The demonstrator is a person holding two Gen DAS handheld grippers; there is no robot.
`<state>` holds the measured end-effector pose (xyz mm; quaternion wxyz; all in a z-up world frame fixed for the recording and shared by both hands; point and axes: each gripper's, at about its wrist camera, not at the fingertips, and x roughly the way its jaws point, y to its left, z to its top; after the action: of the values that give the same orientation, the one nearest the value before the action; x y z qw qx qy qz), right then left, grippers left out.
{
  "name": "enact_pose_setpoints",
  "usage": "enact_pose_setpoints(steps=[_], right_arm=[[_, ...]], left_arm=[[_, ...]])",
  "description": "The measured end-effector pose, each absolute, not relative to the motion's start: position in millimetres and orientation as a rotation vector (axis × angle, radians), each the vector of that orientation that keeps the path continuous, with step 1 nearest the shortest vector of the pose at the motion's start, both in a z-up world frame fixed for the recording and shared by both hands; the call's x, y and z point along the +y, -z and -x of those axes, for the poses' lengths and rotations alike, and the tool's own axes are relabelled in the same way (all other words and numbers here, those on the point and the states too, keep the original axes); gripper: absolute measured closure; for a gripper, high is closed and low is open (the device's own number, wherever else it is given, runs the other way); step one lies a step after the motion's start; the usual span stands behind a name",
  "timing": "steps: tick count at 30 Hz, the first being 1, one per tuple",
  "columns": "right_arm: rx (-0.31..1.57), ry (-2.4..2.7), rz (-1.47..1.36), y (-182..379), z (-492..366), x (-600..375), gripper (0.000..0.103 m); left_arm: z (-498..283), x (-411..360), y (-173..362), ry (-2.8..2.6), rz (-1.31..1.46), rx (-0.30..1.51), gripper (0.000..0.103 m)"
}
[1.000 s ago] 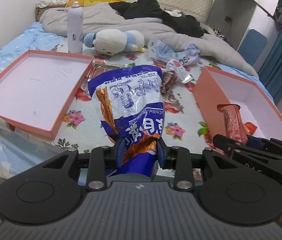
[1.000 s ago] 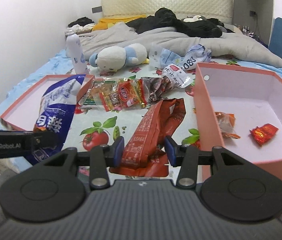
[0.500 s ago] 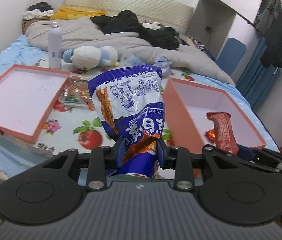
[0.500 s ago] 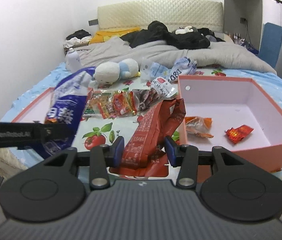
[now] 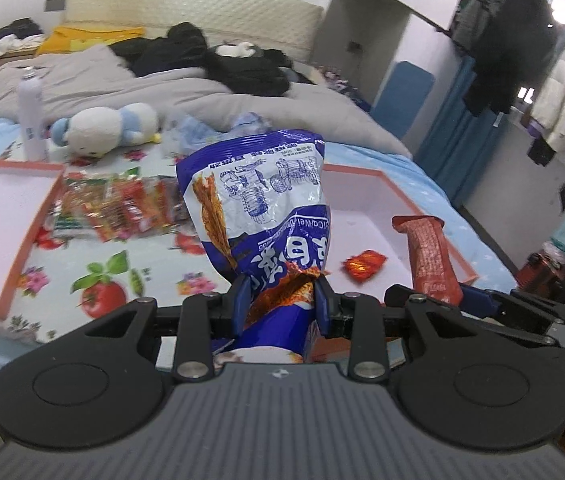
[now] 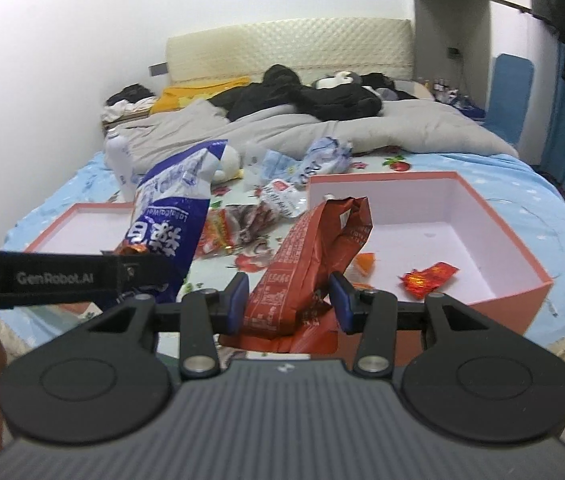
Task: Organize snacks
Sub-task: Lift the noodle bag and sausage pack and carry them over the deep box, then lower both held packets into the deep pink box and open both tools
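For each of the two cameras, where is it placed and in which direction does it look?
Left wrist: sits on the left gripper, faces along the bed toward the headboard; its jaws hold the crinkled blue snack bag.
Right wrist: sits on the right gripper, faces likewise; its jaws hold the crumpled red-orange snack bag.
Shared: both bags, the deep coral cardboard box.

Both cameras sit just behind their hand-held gripper fingers, low at the foot of the bed (image 5: 130, 272), facing the headboard (image 6: 290, 44). The left view angles rightward. Both share the open box (image 6: 502, 248), close ahead, and the scattered snack packets (image 5: 122, 212).
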<state>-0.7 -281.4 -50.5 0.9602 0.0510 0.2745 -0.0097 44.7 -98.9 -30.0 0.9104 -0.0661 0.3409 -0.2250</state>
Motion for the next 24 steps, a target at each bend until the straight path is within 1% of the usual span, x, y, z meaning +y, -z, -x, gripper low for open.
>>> enact_pose_setpoints(steps=[11,24], right_arm=[[0.543,0.101,-0.163,56,-20,-320,0.056],[0.587,0.131,-0.21,77,-87,-379,0.056]], left_arm=[[-88,-150,30,0.57,0.075,0.724,0.065],[-180,-224,51,0.592,0.031,0.794,0.065]])
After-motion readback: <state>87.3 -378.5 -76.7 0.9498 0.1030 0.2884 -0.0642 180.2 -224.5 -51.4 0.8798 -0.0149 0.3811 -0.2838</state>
